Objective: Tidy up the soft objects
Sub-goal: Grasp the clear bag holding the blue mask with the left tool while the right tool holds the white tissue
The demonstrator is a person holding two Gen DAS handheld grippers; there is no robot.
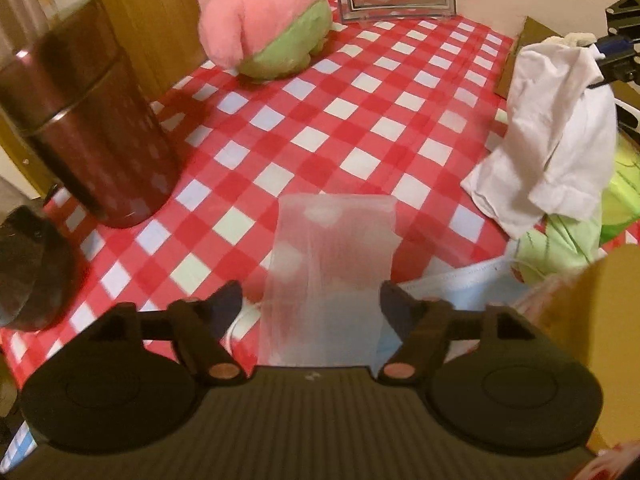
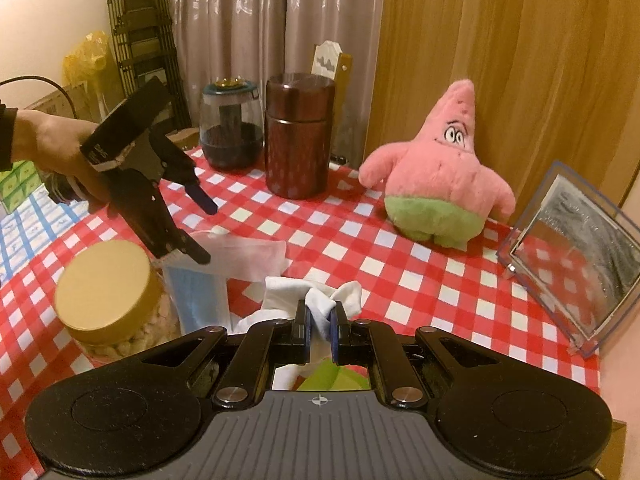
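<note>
Nearest the right wrist camera, the right gripper has its two black jaws clenched on a bunched fold of white cloth, which from the left wrist view hangs down in crumpled folds at the table's right edge, above a light green fabric item. Over on the other side, the left gripper stands with its jaws spread wide and released, held by a person's hand with a dark sleeve at the wrist. Between and just below those open jaws lies a translucent white pouch, flat on the red and white checked tablecloth, with neither pad pressing on it. Partly under that pouch sits a light blue face mask, beside a clear jar with a gold lid that holds pale pieces. Farther back, a pink star-shaped plush toy with green shorts stands upright against the wooden panel, well apart from both grippers. A dark red cylindrical canister stands on the cloth near a round glass jar with a teal lid. A clear acrylic picture frame leans at the right end of the table.
</note>
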